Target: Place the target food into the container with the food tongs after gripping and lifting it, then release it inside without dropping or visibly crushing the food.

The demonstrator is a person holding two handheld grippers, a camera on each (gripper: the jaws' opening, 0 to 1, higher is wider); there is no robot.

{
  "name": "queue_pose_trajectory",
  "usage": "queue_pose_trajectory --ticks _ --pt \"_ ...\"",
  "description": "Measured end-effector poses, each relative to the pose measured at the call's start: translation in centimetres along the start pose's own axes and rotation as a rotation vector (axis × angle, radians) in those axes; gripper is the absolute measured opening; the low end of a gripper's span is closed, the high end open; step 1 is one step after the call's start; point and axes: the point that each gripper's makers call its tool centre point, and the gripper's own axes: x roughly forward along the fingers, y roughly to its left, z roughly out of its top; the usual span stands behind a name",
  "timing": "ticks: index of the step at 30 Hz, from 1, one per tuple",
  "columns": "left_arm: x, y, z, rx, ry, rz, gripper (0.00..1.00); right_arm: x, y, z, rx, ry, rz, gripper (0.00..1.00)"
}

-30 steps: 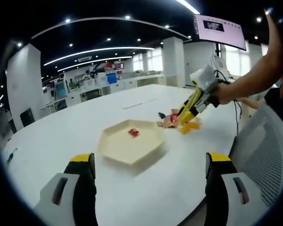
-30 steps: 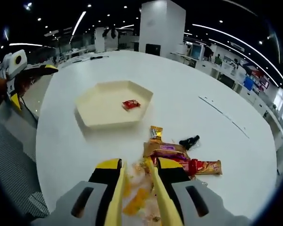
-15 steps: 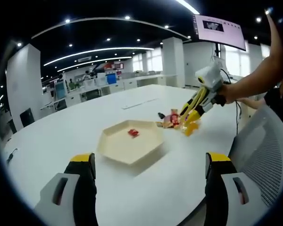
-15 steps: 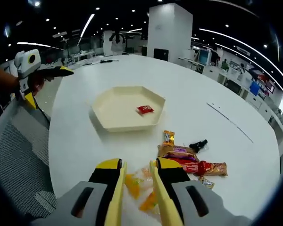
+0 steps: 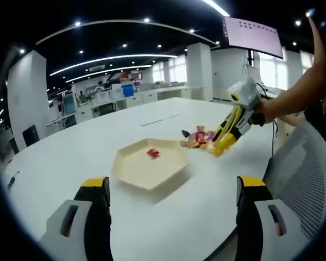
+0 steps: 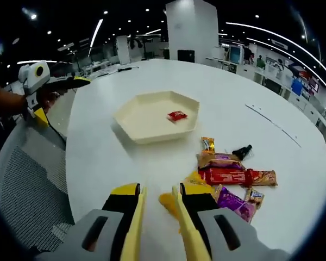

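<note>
A large round white table (image 5: pixel 87 147) stands in an open office with ceiling light strips, white pillars and desks behind; on it a cream hexagonal tray (image 6: pixel 155 115) holds one small red packet (image 6: pixel 177 115), and a cluster of snack packets (image 6: pixel 228 176) lies just beside the tray. The right gripper (image 6: pixel 156 209) carries yellow tongs (image 6: pixel 179 217) closed on an orange snack (image 6: pixel 168 200) above the table near the cluster. The left gripper (image 5: pixel 171 190) hangs with jaws wide apart, holding nothing, over the table's edge by a mesh chair (image 5: pixel 307 179).
</note>
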Motion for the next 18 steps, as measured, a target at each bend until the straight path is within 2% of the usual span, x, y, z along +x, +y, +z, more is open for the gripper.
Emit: queue_pose_trajectory --ticks 9,14,18 --pt "0.0 0.0 -0.1 0.002 0.003 -0.002 0.93 -1.4 -2.2 -0.2 0.019 0.004 -0.06 0.28" --pt "0.0 0.0 0.0 0.002 0.002 -0.001 0.93 -1.4 -3.9 0.1 0.071 0.011 -0.133 0.28" --pt "0.0 0.0 0.0 0.0 -0.002 0.001 0.93 -0.7 -4.0 -0.3 0.132 0.035 -0.139 0.28"
